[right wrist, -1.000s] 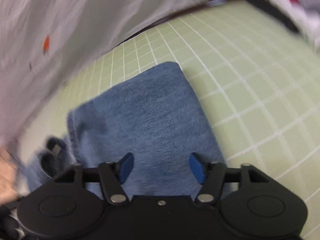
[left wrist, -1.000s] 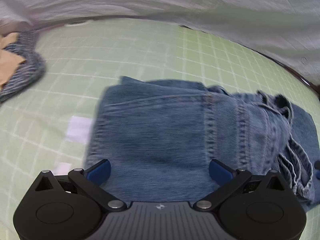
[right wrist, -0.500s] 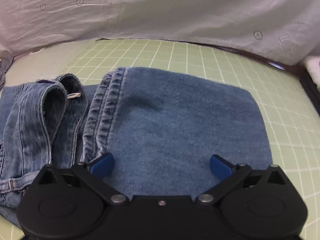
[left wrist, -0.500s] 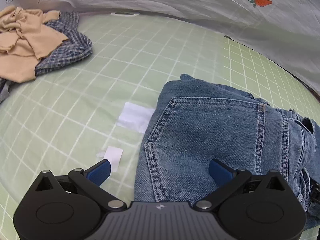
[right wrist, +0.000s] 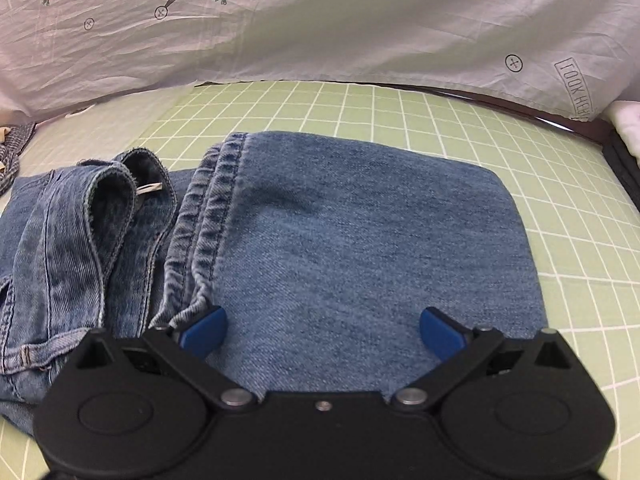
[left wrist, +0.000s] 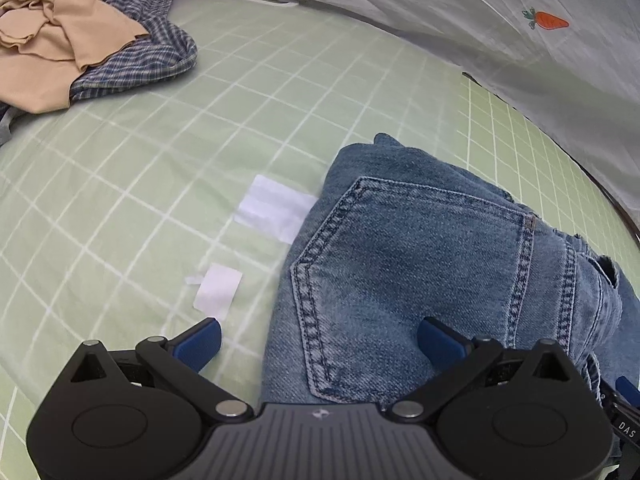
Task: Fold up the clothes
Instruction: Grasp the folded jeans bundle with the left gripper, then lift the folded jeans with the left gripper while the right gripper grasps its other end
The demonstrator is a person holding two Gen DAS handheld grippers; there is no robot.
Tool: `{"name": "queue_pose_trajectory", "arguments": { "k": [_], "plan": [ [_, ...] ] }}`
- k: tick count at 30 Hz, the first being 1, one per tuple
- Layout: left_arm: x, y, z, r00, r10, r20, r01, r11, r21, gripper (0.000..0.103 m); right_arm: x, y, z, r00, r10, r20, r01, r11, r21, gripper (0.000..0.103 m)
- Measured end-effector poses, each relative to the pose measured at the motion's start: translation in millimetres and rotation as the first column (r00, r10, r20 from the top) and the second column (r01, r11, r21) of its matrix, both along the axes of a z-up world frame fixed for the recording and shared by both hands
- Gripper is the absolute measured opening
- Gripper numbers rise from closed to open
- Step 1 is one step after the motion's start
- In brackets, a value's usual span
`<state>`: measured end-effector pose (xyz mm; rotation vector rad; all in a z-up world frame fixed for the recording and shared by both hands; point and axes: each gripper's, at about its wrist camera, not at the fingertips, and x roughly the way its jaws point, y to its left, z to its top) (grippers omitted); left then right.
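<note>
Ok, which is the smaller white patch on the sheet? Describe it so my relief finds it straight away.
On the green checked sheet, look left of the folded jeans, where two white patches lie. The smaller white patch lies just ahead of the open left gripper; the larger white patch lies farther off, touching the denim.

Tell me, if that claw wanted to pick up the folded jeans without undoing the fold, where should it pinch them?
Probably the smooth folded edge of the jeans, coming in low from the near side, where the right gripper already hangs open above it. There the layers lie flat and stacked, so one pinch could catch them all. The bunched hems on the left are loose.
</note>
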<state>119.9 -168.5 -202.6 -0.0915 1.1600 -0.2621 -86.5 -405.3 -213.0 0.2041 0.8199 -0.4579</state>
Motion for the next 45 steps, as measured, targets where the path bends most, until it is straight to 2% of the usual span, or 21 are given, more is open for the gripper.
{"name": "queue_pose_trajectory", "arguments": {
  "k": [4,5,6,9,12,15,19,22,24,27,31,32,37,38,40,42,44,45],
  "plan": [
    [-1,-1,2,1.000,-0.013,0.007,0.013,1.000,-0.024,0.100,-2,3,-1,1.000,0.000,0.016,0.000,1.000,-0.007,0.103],
    [-1,-1,3,1.000,-0.019,0.012,0.020,0.999,-0.034,0.093,-3,4,-1,1.000,-0.001,0.019,0.001,1.000,-0.009,0.103],
    [-1,-1,4,1.000,-0.026,0.016,0.027,0.999,-0.044,0.076,-3,4,-1,1.000,-0.001,0.022,0.001,1.000,-0.010,0.103],
    [-3,-2,6,0.999,-0.040,0.013,0.041,0.990,-0.133,0.036,-2,4,-1,1.000,-0.004,0.024,0.004,1.000,-0.008,0.103],
    [-4,-5,13,0.998,-0.055,0.030,0.059,0.987,-0.152,0.026,-2,3,0,1.000,0.000,0.018,0.000,1.000,0.001,0.103],
    [-7,-6,27,0.997,-0.052,0.049,0.060,0.980,-0.192,0.023,-3,-3,5,1.000,0.005,-0.015,-0.004,0.999,0.034,0.103],
    [-14,-16,58,0.993,-0.066,0.098,0.090,0.961,-0.262,0.022,-24,-20,15,0.996,-0.094,0.008,0.092,0.990,0.106,0.103],
    [-21,-42,83,0.981,-0.119,0.152,0.161,0.940,-0.301,0.022,-46,-36,23,0.983,-0.177,0.040,0.170,0.975,0.144,0.103],
    [-25,-64,96,0.971,-0.161,0.178,0.214,0.916,-0.339,0.022,-61,-43,27,0.970,-0.239,0.036,0.232,0.964,0.128,0.103],
    [-31,-100,101,0.960,-0.225,0.169,0.277,0.856,-0.437,0.022,-83,-63,27,0.948,-0.315,0.044,0.306,0.941,0.144,0.103],
    [-27,-149,68,0.958,-0.284,0.023,0.236,0.744,-0.625,0.022,-107,-88,22,0.922,-0.385,0.048,0.369,0.908,0.198,0.103],
    [-26,-163,53,0.955,-0.296,-0.014,0.218,0.734,-0.643,0.025,-112,-93,21,0.918,-0.394,0.047,0.378,0.903,0.206,0.103],
    [-25,-209,-12,0.936,-0.292,-0.195,0.100,0.754,-0.649,0.022,-133,-116,16,0.899,-0.436,0.043,0.414,0.877,0.243,0.103],
    [-26,-212,-12,0.933,-0.303,-0.192,0.107,0.746,-0.657,0.025,-135,-119,16,0.898,-0.438,0.044,0.415,0.875,0.248,0.103],
    [-30,-214,-7,0.933,-0.310,-0.181,0.110,0.728,-0.677,0.038,-137,-124,16,0.897,-0.439,0.052,0.411,0.872,0.266,0.103],
    [-34,-212,0,0.936,-0.307,-0.172,0.104,0.709,-0.697,0.065,-139,-127,15,0.897,-0.438,0.060,0.404,0.868,0.290,0.103],
    [-37,-206,12,0.940,-0.293,-0.175,0.083,0.694,-0.715,0.077,-135,-128,18,0.905,-0.419,0.077,0.376,0.871,0.316,0.103],
    [-40,-201,20,0.946,-0.282,-0.160,0.084,0.690,-0.719,0.077,-133,-128,19,0.908,-0.409,0.085,0.362,0.872,0.329,0.103]
  ]
}}
